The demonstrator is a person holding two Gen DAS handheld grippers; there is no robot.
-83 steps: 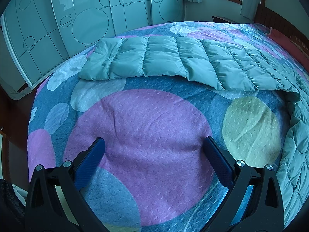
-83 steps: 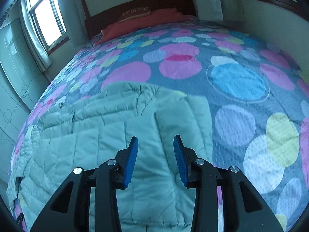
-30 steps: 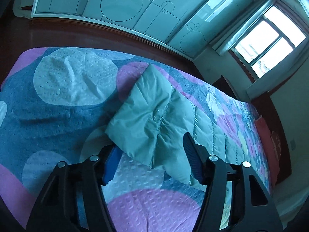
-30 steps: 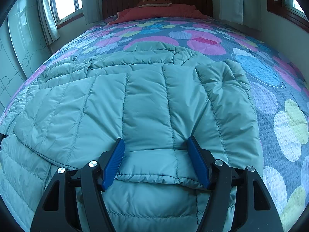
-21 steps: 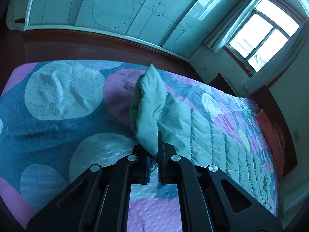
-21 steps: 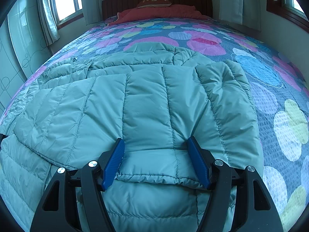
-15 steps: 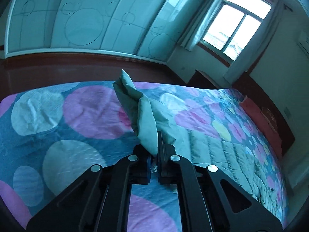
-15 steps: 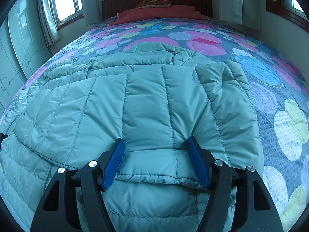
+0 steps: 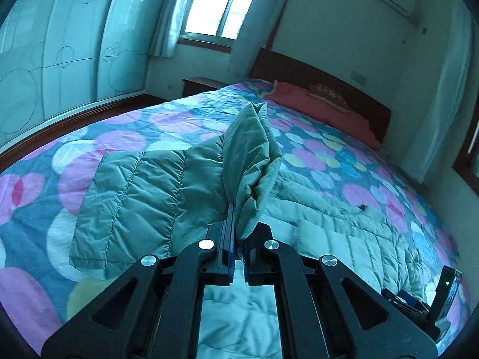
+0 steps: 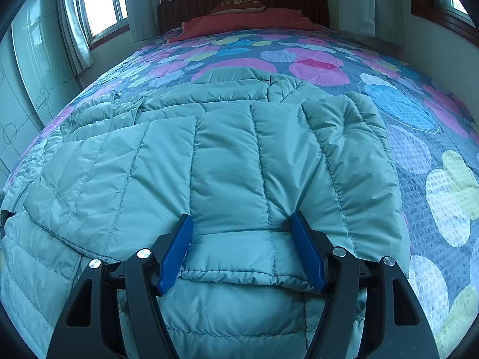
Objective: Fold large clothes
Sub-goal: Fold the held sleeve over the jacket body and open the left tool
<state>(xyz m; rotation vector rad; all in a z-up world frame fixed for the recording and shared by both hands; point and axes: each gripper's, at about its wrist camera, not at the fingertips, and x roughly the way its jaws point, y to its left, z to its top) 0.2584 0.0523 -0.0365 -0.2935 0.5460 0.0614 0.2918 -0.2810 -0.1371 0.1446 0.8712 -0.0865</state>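
A pale green quilted down jacket (image 10: pixel 227 161) lies spread on the bed. My left gripper (image 9: pixel 236 239) is shut on the cuff end of its sleeve (image 9: pixel 251 161) and holds it lifted, with the rest of the sleeve (image 9: pixel 134 197) trailing down to the left onto the bedspread. The jacket body (image 9: pixel 344 233) lies to the right below it. My right gripper (image 10: pixel 242 248) is open, its blue fingers (image 10: pixel 176 248) resting on either side of a folded-over sleeve end (image 10: pixel 236 257) on the jacket body.
The bedspread (image 10: pixel 398 101) has pink, blue and yellow circles. A red pillow (image 10: pixel 257 18) and dark wooden headboard (image 10: pixel 191 6) are at the far end. Glass wardrobe doors (image 9: pixel 60 59) and a window are to the left. A dark device (image 9: pixel 446 293) is at the lower right of the left wrist view.
My left gripper closed on the sleeve end, lifted it and swung it round toward the jacket body and headboard. The right gripper has stayed still and open on the jacket.
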